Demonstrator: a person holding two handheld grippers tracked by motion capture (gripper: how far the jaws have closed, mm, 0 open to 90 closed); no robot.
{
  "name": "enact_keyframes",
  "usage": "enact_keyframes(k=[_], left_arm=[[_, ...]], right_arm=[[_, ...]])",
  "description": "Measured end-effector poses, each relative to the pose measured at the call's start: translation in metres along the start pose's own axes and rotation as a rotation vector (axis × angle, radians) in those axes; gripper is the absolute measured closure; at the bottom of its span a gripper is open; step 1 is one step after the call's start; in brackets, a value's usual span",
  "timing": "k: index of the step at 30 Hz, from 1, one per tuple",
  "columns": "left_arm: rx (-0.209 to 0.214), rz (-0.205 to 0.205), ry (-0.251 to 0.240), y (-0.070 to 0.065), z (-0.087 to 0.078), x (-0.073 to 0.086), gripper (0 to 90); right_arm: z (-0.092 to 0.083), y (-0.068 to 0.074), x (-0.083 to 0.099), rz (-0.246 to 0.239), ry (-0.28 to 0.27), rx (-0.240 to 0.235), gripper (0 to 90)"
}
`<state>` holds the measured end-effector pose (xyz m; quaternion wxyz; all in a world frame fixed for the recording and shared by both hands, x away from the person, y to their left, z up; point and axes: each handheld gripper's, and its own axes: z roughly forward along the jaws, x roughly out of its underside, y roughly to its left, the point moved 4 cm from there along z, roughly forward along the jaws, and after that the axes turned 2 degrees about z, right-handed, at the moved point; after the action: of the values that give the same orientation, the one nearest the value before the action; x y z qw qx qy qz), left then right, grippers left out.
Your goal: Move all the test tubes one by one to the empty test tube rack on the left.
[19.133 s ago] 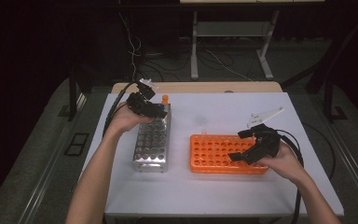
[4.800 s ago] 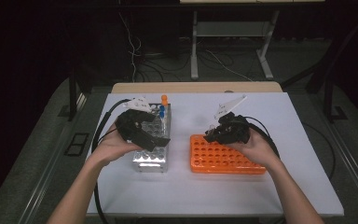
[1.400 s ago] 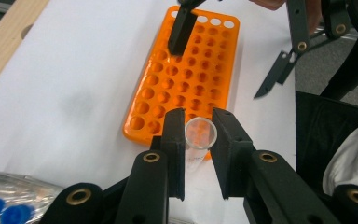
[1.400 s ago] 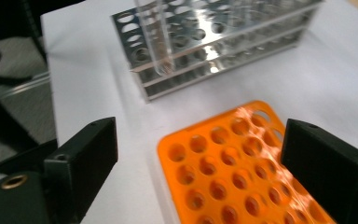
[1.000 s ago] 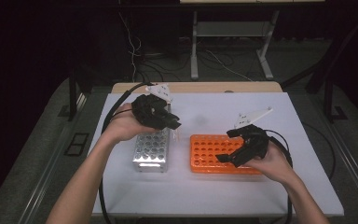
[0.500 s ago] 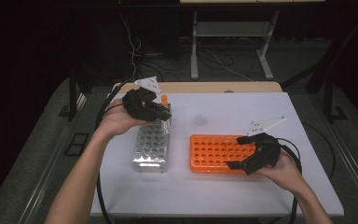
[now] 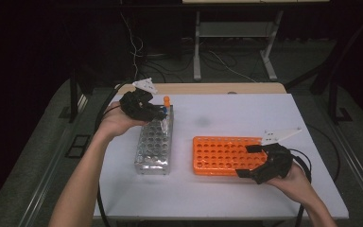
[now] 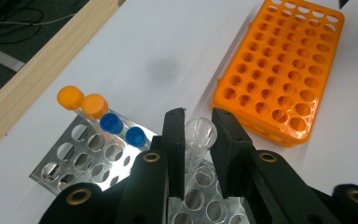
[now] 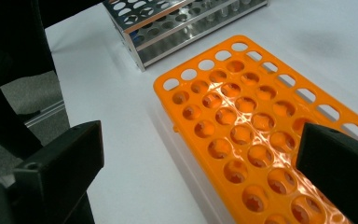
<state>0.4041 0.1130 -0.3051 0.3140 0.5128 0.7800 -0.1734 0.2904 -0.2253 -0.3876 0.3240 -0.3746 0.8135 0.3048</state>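
Note:
My left gripper point(image 8: 198, 122) is shut on a clear, uncapped tube point(image 8: 200, 137) that stands upright between its jaws, just above the holes of the metal rack point(image 8: 74, 154). In the high view the left gripper point(image 7: 157, 113) hovers over the far end of that rack point(image 7: 153, 146). Two orange-capped tubes point(image 8: 70, 97) and two blue-capped tubes point(image 8: 111, 123) stand in the rack's far rows. My right gripper point(image 7: 248, 161) is open and holds nothing; it sits low at the near right corner of the orange rack point(image 7: 222, 153), whose holes point(image 9: 242, 121) show between its wide-set jaws.
The white tabletop point(image 7: 227, 116) has bare room beyond the orange rack and along its front edge. A wooden strip point(image 7: 208, 88) borders its far side. Black cables point(image 7: 99, 189) trail from both grippers off the table edges. The floor around is dark.
The left hand has drifted left and back over the metal rack's far end, still holding the tube. The right hand has moved right and nearer the front edge, sinking a little.

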Motion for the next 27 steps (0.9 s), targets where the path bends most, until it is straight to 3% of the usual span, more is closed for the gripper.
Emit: enact_keyframes(k=[15,27], left_arm=[[0.001,-0.016,-0.007,0.002,0.013,0.008,74.4],[0.000,-0.014,0.007,0.004,0.027,0.016,74.3]], right_arm=[[-0.007,0.002,0.031,0.056,-0.058,0.022,0.3],[-0.009,0.002,0.045,0.064,-0.077,0.040,0.3]])
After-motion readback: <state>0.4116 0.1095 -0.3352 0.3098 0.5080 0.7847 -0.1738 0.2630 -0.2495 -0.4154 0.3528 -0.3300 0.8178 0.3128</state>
